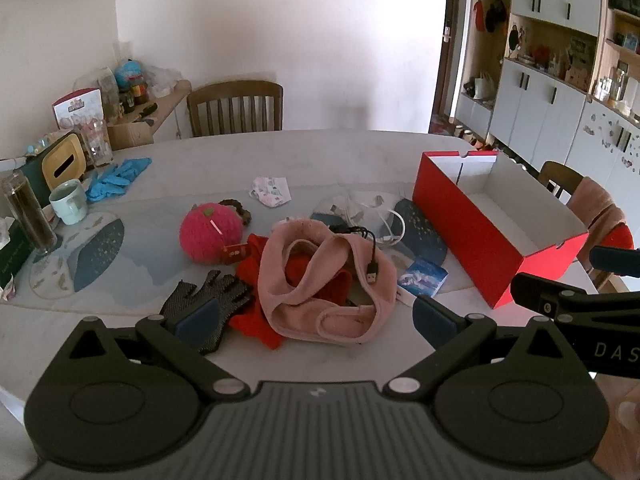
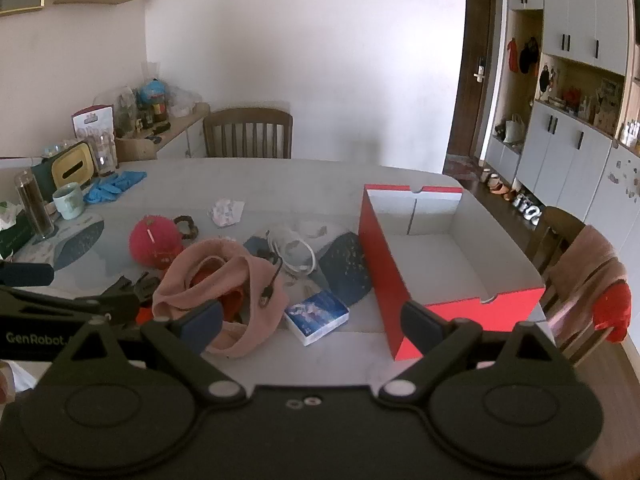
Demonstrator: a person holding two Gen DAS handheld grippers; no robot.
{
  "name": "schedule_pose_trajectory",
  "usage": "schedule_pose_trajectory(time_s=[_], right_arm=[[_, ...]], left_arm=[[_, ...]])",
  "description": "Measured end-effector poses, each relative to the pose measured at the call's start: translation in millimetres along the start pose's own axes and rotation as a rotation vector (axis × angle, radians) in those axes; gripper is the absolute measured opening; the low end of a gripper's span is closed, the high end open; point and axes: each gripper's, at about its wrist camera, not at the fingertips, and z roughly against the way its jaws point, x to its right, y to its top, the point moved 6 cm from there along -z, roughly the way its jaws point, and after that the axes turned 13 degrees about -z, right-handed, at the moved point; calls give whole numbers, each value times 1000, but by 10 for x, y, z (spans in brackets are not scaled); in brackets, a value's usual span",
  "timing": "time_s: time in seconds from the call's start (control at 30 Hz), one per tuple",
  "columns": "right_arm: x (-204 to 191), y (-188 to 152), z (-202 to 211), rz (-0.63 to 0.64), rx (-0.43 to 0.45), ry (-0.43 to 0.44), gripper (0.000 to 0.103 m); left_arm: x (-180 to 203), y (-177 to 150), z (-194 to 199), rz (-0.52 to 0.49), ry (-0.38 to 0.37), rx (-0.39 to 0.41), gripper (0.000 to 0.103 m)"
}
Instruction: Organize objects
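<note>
A pile lies mid-table: a pink cloth over a red cloth, with a black USB cable across it. Beside it are a dark glove, a pink knitted ball, a blue card pack and white cables. An open, empty red box stands to the right. My left gripper hovers open in front of the pink cloth. My right gripper hovers open between the card pack and the box corner. Neither holds anything.
A face mask and blue gloves lie farther back. A mug, a glass jar and a tissue holder crowd the left edge. Wooden chairs stand behind the table and at its right.
</note>
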Motion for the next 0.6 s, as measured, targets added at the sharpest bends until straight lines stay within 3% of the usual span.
schedule_pose_trajectory(time_s=[0.6], right_arm=[[-50,38,85,1,44,22,95]], left_arm=[[-47,44,87,1,18,48,103]])
